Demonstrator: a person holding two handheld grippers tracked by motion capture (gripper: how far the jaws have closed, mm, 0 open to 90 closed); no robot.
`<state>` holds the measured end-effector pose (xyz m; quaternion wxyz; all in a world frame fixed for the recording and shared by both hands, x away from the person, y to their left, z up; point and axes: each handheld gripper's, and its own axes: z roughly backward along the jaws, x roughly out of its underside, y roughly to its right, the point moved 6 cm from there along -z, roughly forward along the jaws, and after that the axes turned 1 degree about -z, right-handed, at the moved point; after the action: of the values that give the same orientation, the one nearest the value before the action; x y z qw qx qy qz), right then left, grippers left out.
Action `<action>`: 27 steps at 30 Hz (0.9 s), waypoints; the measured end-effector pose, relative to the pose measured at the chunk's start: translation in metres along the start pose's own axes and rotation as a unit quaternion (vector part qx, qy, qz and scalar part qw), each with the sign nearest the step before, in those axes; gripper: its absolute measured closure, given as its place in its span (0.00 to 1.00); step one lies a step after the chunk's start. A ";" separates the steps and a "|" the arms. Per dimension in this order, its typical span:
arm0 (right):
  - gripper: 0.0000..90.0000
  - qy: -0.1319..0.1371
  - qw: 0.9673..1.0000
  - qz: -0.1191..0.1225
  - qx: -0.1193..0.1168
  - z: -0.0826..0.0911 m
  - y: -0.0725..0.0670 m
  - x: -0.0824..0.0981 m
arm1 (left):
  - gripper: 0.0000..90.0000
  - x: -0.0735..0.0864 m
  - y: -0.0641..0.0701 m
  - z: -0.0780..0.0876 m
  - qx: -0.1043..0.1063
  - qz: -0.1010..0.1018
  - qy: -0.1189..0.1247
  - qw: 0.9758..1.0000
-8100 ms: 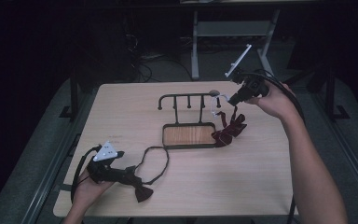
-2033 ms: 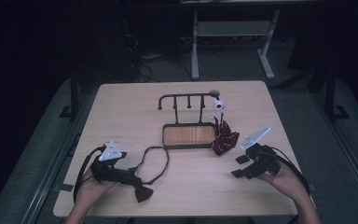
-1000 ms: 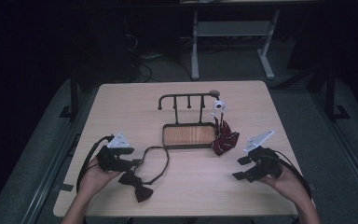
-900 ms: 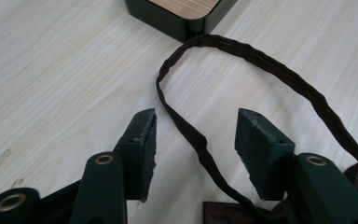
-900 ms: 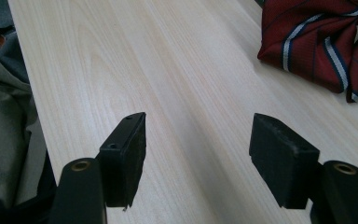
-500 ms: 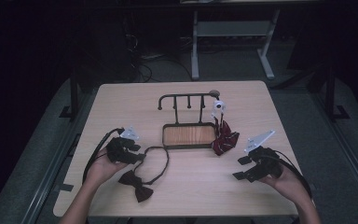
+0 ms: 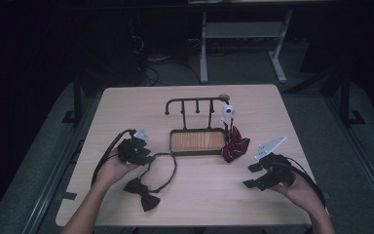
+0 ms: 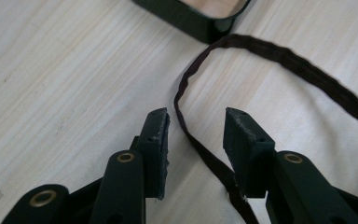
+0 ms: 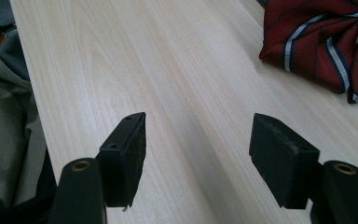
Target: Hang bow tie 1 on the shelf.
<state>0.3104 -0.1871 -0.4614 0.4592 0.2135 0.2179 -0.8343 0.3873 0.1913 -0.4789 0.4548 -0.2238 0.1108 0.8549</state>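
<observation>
- Left gripper (image 7: 143, 155) low over table (image 7: 126, 105), near left edge, just left of tray (image 7: 197, 152); held in left hand (image 7: 111, 168).
- In left gripper view, jaws part-open, just been closing; thin dark strap (image 8: 200, 140) runs between pads (image 8: 156, 140), not yet pinched. Gap visible on both sides of strap.
- Strap loops out past jaw tips, curves close by tray corner (image 8: 200, 28), then swings back toward right of that view.
- Dark bow tie (image 7: 142, 193) flat on table, nearer front edge, below-right of left gripper in high view; its strap (image 7: 168, 168) makes loop from bow up to gripper and tray's front-left corner.
- Tray: black rim, wood-look floor, mid-table. Black rack w/ pegs (image 7: 195, 103) rises behind it.
- Red striped bow tie (image 7: 234, 146) against tray's right end, hanging from rack's right side by white clip (image 7: 229, 111); lower part rests on table.
- Right gripper (image 7: 253, 175) at right-front of table, in right hand (image 7: 299, 187), well apart from dark bow tie.
- In right gripper view, jaws wide apart, nothing between pads (image 9: 126, 154), bare tabletop (image 9: 168, 93) under them; red striped bow tie (image 9: 321, 42) ahead, toward upper right, not touched.
- Grey 3-cornered plate (image 7: 270, 146) atop right gripper; cable (image 7: 307, 173) trails back over hand.
</observation>
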 end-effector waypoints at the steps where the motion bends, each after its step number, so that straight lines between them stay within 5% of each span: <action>1: 0.40 0.000 1.000 0.000 0.000 0.000 0.000 0.000 | 0.69 0.001 -0.001 -0.002 -0.001 0.001 -0.007 1.000; 27: 0.39 0.008 1.000 -0.001 -0.004 0.002 -0.003 -0.002 | 0.96 -0.001 -0.009 -0.017 0.019 0.010 -0.040 0.999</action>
<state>0.3086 -0.1850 -0.4582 0.4577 0.2178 0.2251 -0.8321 0.4005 0.1891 -0.4928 0.4548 -0.1797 0.1106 0.8652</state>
